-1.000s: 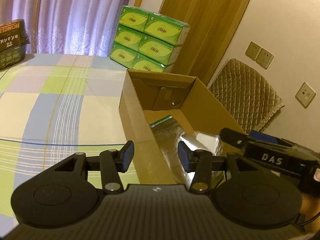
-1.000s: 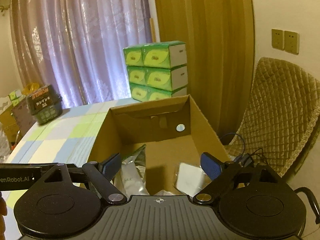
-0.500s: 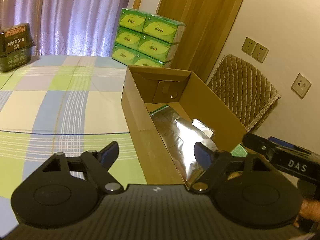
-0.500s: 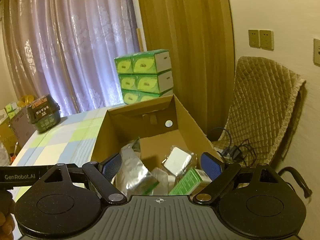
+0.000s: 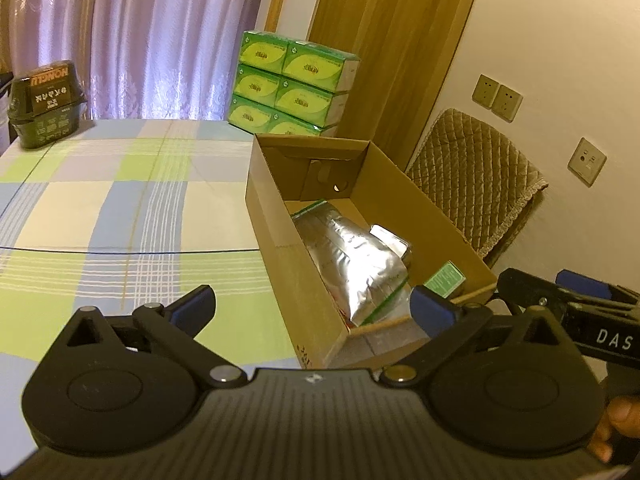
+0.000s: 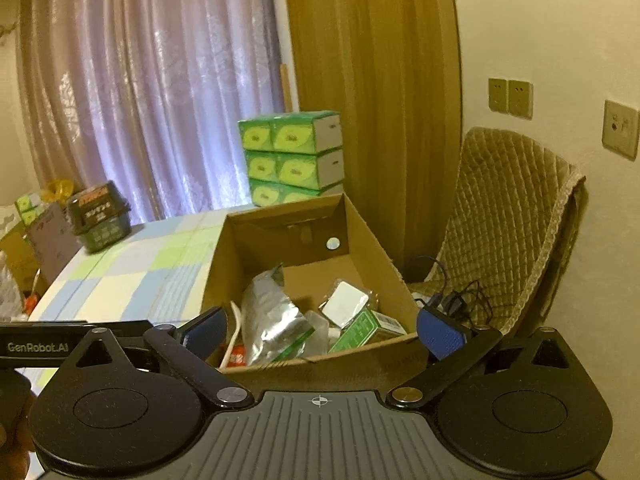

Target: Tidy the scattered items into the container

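An open brown cardboard box (image 5: 272, 216) (image 6: 372, 240) stands on the checked tablecloth at the table's right edge. Inside lie a silver foil pouch (image 5: 352, 256) (image 6: 272, 316), a small green carton (image 5: 444, 278) (image 6: 364, 332), a white wrapped packet (image 6: 344, 304) and a red item (image 6: 238, 358). My left gripper (image 5: 314, 310) is open and empty, held back from the box's near left corner. My right gripper (image 6: 322, 330) is open and empty too, just before the box's near wall. The right gripper's body shows at the right edge of the left wrist view (image 5: 576, 312).
Stacked green tissue packs (image 5: 288, 84) (image 6: 294, 156) stand behind the box. A dark container (image 5: 46, 104) (image 6: 98, 216) sits at the table's far left. A quilted chair (image 5: 476, 184) (image 6: 512, 224) with cables (image 6: 452, 296) is right of the table. A hand (image 5: 616, 428) holds the right gripper.
The left gripper has opened wide and drawn back from the box. The right gripper stayed open and pulled back and up, so more of the box's contents show.
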{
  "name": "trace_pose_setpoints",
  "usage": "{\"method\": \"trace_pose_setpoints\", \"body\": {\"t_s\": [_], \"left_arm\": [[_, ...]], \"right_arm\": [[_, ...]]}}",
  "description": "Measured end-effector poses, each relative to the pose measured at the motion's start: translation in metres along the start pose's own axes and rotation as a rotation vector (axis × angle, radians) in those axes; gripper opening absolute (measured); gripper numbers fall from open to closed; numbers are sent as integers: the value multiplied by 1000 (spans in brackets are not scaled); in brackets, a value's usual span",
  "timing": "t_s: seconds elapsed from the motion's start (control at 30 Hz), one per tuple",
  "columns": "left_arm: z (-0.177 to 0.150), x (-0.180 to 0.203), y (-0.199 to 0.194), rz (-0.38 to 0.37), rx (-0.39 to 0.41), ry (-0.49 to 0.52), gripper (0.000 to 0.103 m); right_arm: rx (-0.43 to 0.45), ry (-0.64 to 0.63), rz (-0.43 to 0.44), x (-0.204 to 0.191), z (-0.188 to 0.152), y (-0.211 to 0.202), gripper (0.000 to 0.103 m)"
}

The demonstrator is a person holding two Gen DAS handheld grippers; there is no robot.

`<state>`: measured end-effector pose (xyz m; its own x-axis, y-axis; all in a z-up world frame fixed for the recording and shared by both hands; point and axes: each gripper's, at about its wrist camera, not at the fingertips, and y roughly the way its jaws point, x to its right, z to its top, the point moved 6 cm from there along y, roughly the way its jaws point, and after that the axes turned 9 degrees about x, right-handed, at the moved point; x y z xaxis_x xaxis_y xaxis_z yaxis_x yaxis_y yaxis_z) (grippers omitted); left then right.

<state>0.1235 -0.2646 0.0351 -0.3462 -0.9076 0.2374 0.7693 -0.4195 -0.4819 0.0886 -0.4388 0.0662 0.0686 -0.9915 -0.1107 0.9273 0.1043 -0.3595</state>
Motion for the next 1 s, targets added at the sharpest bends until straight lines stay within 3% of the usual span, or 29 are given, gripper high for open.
{"method": "trace_pose_setpoints", "body": {"t_s": [0.43, 1.0], "left_arm": [[-22, 2, -42, 55, -58, -15, 102], [-29, 9, -72, 63, -89, -12, 102]], "right_arm": [[-25, -33, 10, -12, 2, -41, 103], [-77, -57, 10, -25, -3, -68, 103]]}}
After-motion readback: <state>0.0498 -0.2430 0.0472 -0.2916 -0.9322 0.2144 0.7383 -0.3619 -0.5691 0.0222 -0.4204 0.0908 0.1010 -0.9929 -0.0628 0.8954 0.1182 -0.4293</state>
